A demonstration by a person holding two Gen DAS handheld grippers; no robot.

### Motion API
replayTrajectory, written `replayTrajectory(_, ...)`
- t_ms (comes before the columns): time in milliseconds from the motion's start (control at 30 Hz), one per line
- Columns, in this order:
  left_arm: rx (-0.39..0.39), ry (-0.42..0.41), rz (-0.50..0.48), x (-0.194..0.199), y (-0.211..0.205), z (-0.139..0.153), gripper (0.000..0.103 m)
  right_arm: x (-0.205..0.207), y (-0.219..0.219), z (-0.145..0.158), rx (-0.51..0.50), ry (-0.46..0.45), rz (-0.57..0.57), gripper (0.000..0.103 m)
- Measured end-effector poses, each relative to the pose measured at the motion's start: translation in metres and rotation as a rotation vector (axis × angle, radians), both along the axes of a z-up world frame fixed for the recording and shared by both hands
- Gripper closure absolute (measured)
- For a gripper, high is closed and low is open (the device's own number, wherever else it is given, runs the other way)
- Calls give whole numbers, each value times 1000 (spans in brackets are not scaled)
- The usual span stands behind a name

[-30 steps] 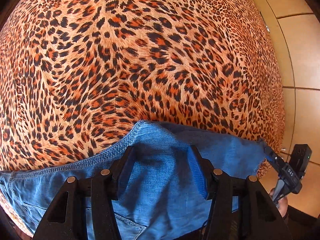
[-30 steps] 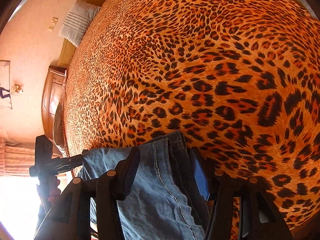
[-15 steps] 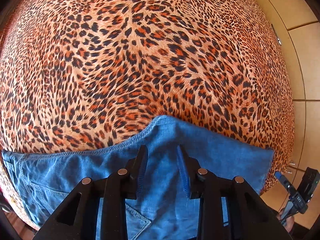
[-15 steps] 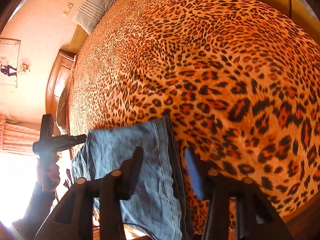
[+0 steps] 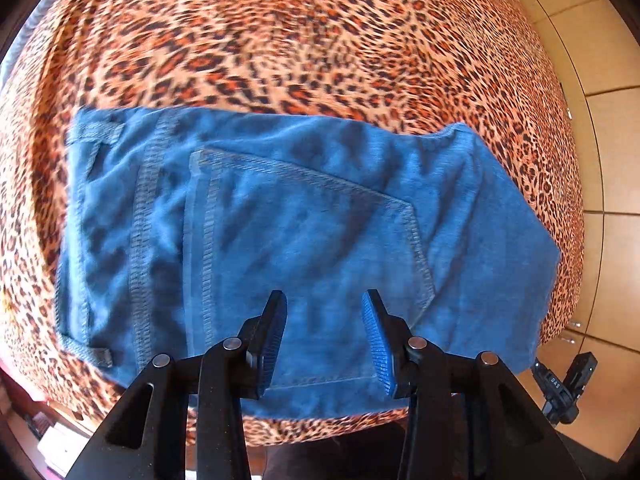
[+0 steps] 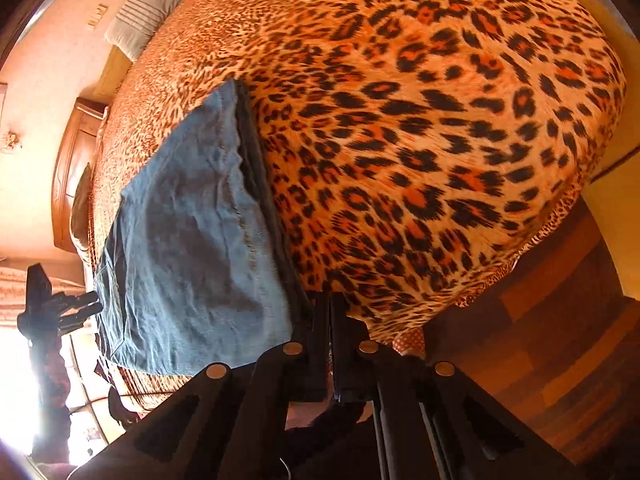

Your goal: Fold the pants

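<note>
The blue jeans (image 5: 288, 240) lie folded in a flat rectangle on the leopard-print bedspread (image 5: 320, 40), near the bed's front edge, back pocket up. My left gripper (image 5: 325, 316) hovers over their near edge. Its jaws are opening and nothing is between the pads. In the right wrist view the jeans (image 6: 192, 240) lie at the left. My right gripper (image 6: 330, 312) is shut, empty, just off their near corner over the bed's edge. Each gripper shows small in the other's view: the right gripper (image 5: 562, 384) and the left gripper (image 6: 56, 308).
A striped pillow (image 6: 140, 20) lies at the head of the bed beside a wooden headboard (image 6: 76, 160). Tiled floor (image 5: 612, 152) runs along one side of the bed, and dark wooden floor (image 6: 560, 340) along the other. The rest of the bedspread is bare.
Both grippers drew back from the jeans, which now lie let go and folded in fuller view. The right jaws went from open to shut. The left gripper rose and pulled away.
</note>
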State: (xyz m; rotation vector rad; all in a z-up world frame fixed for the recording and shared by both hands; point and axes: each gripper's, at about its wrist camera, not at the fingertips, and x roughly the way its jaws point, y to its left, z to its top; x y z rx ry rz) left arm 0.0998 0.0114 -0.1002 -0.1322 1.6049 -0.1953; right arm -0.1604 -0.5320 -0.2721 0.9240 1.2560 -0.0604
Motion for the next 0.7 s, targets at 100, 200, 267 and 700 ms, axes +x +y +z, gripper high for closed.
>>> replayTrajectory(100, -45, -21, 148, -20, 70, 17, 56, -6, -3, 10, 68, -77, -65, 97)
replayTrajectory(200, -116, -42, 298, -46, 134, 29, 44, -9, -3, 16, 95, -81, -144, 76)
replayTrajectory(267, -156, -44, 360, -62, 156, 23, 44, -15, -5, 16, 133, -94, -211, 64)
replayTrajectory(700, -233, 57, 514, -54, 174, -57, 79, 1, 18, 13, -7, 13, -134, 86)
